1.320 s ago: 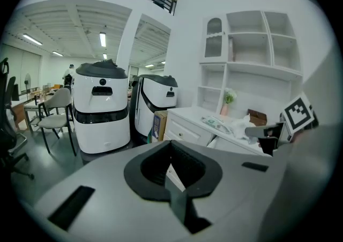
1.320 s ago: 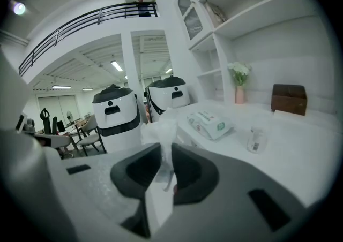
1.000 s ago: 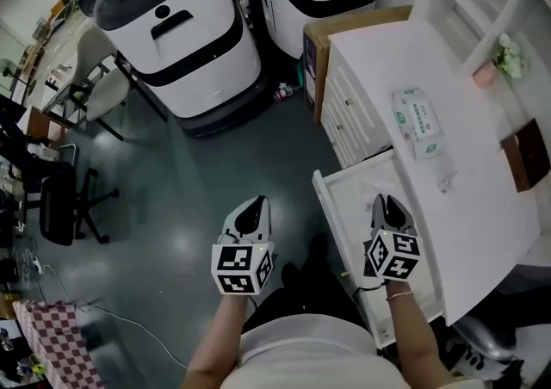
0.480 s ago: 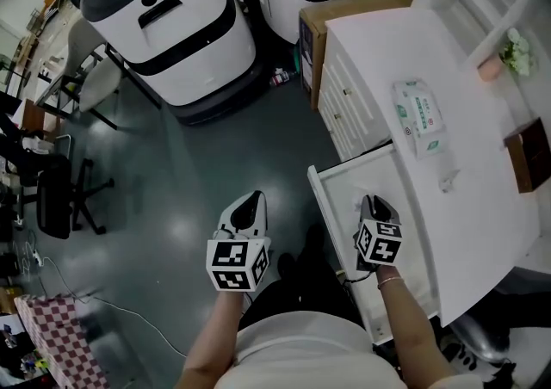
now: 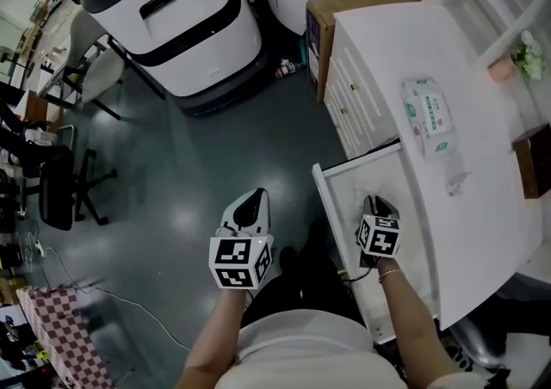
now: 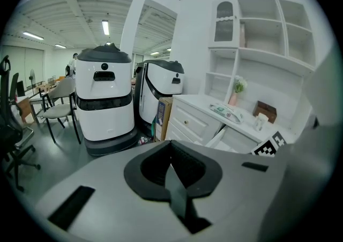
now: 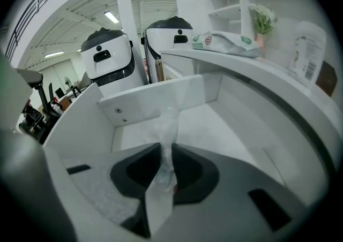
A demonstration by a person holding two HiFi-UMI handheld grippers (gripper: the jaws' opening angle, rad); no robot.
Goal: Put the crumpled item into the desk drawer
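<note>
Holding crumpled item [image 7: 168, 124] — right hand-held gripper [image 5: 376, 205], tilted down

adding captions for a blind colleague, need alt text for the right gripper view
The right gripper holds a translucent crumpled item pinched between its jaws, low inside an open white drawer. Beyond the drawer, a wipes pack lies on the white desk, with two white machines behind.

Left gripper [image 6: 171, 156], fingers [image 6: 186, 165] closed together, nothing between them. Beyond: two white machines [image 6: 104, 101] on the floor; white bench [image 6: 185, 123] bearing a wipes pack [image 6: 228, 111].
</note>
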